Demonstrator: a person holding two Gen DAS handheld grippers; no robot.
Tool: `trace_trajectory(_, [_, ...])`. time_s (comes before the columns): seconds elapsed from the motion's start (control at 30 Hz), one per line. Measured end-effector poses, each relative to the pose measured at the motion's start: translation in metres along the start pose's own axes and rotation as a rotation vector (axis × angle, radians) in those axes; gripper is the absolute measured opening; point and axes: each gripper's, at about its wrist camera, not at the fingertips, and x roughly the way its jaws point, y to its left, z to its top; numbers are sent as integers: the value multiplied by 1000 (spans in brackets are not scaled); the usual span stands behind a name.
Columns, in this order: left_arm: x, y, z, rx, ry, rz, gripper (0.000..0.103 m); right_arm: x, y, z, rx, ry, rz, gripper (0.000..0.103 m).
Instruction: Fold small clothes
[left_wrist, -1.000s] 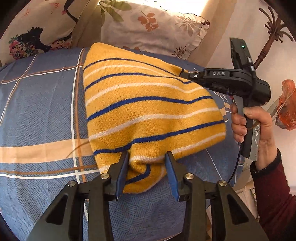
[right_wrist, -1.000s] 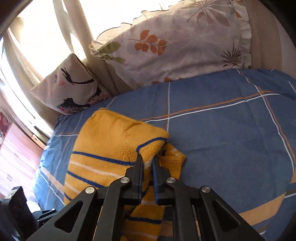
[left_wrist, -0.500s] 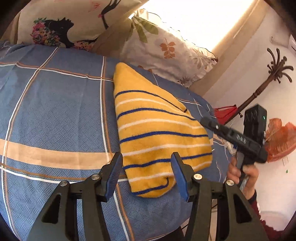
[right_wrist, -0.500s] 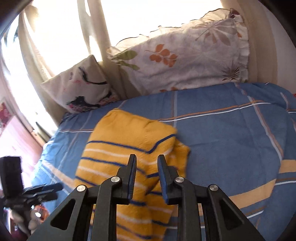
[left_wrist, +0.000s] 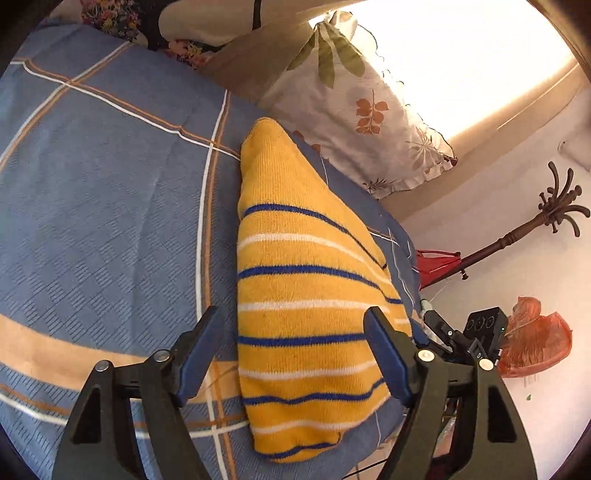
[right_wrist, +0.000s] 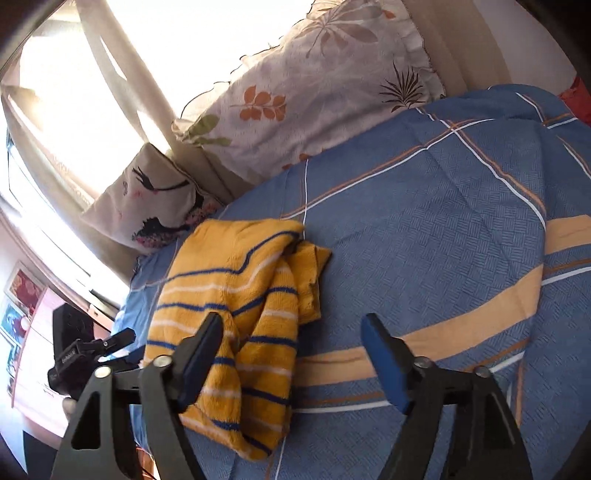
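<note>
Now that both tongs have let go, the yellow striped sweater (left_wrist: 310, 325) lies on its own on the blue checked bed cover (left_wrist: 110, 229), folded into a long bundle. A second ago my right tongs (right_wrist: 291, 354) were pinched on its collar end and the left tongs (left_wrist: 295, 354) had the near end between their pads; both sets of jaws have just been opening and now stand wide apart, nothing pressed between them.

In the left view the bundle's near end shows between the left pads, but cloth and pads are clear of each other. In the right view the right tongs hang beside the bundle: one pad crosses in front of its side, the other is over bare cover.

Sweater sits near one side edge of the bed, far tip close to the leaf-print pillow (left_wrist: 369, 110) at the head edge. Both views have pulled back compared with before.

My read: this fold is laid down and released. The far end looks lumpy in the right view, with an inner layer (right_wrist: 310, 280) sticking out sideways. Could need a tidy.
</note>
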Motion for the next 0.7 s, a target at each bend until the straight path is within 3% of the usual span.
trace_trajectory(0.07, [22, 1, 8, -16, 52, -20, 79, 20, -5, 7, 42, 28, 15, 89])
trace_trajectory(0.13, [44, -3, 8, -6, 101, -26, 87, 42, -6, 13, 60, 58, 36, 89])
trace_trajectory(0.2, [50, -18, 5, 61, 86, -3, 92, 68, -3, 15, 66, 100, 52, 89])
trace_trajectory(0.23, [52, -24, 2, 87, 106, 2, 91, 75, 1, 16, 59, 99, 88, 79])
trace_trajectory(0.27, [52, -30, 1, 105, 111, 7, 87, 84, 6, 18, 67, 138, 142, 54])
trace_trajectory(0.33, [42, -39, 4, 136, 101, 20, 68, 86, 15, 23, 91, 138, 198, 40])
trace_trajectory(0.37, [35, -42, 9, 136, 93, 11, 65, 83, 24, 29, 66, 128, 216, 36])
trace_trajectory(0.47, [14, -54, 35, 152, 51, 4, 61, 72, 57, 48, -48, 73, 206, 35])
trace_trajectory(0.57, [10, -65, 60, 213, 26, 122, 66, 77, 72, 66, -73, 44, 165, 40])
trace_trajectory(0.63, [16, -55, 70, 190, 39, 221, 68, 84, 67, 72, -64, 0, 44, 47])
trace_trajectory(0.7, [21, -38, 68, 139, 65, 270, 68, 85, 61, 73, -71, -25, -38, 48])
